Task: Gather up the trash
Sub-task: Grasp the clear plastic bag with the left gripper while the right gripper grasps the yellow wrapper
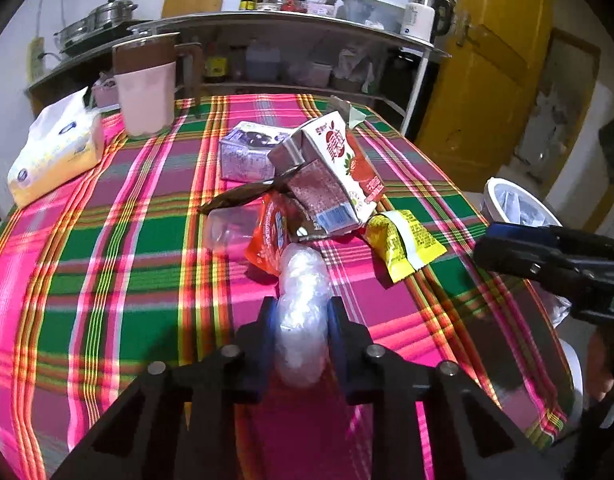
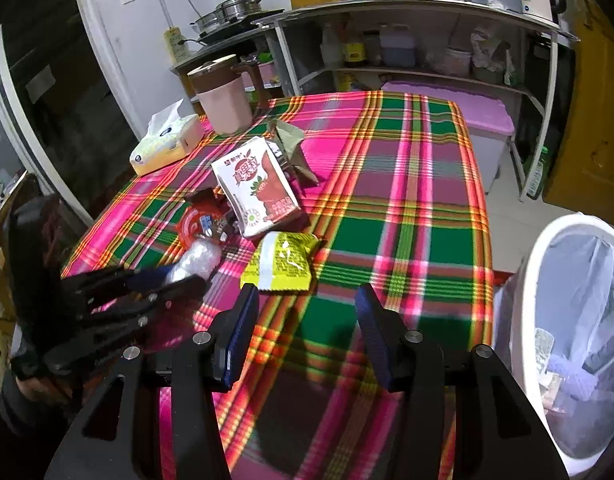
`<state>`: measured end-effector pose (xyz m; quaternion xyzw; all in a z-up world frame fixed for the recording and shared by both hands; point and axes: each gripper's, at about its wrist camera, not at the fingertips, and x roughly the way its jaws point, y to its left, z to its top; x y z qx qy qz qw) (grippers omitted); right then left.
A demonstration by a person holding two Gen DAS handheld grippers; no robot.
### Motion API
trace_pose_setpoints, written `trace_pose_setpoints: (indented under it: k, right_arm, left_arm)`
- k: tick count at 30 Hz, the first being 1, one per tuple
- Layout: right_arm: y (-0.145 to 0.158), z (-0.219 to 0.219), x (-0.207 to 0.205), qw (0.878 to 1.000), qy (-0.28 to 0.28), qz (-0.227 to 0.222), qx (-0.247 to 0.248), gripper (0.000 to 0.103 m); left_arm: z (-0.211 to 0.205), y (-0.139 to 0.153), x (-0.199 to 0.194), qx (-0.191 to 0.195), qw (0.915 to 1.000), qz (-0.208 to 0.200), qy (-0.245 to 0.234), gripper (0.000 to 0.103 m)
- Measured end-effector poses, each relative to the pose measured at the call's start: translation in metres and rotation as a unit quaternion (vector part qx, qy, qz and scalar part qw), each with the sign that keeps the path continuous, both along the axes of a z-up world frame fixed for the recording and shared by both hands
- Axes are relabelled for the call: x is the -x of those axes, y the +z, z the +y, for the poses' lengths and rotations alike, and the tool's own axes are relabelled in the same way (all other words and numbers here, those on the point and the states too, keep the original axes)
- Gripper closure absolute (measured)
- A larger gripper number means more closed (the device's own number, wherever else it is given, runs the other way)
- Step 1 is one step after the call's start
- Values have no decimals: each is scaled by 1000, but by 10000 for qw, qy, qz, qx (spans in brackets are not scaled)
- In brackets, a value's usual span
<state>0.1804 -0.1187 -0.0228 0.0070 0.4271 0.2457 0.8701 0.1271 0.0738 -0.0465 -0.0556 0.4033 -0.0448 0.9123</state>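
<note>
My left gripper is shut on a crumpled wad of clear plastic, which stands up between its blue pads above the plaid tablecloth. The same gripper and the plastic show at the left of the right wrist view. My right gripper is open and holds nothing; a yellow snack packet lies just beyond its fingertips. Behind the packet sit a strawberry milk carton, an orange wrapper and a purple carton. A white bin with a clear liner stands beside the table on the right.
A tissue pack and a pink jug with a brown lid stand at the far left of the table. A clear plastic cup lies by the wrappers. Metal shelves and a pink-lidded box are behind the table.
</note>
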Motion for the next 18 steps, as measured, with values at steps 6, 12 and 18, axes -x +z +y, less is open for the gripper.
trace_pose_setpoints:
  k: [6,12,18]
  right_arm:
    - [-5,18,-11,10000,69,41,45,52]
    - [-12,38,-24,9997,165,56,193,52]
    - [-21,48,-33,9993,132,183,303,52]
  left_arm:
    - [3,0,8,127,9998,-102,123,78]
    - [4,0,8,194,9996,-144,132,78]
    - [5,-1,8,198,9996,-147,137,78]
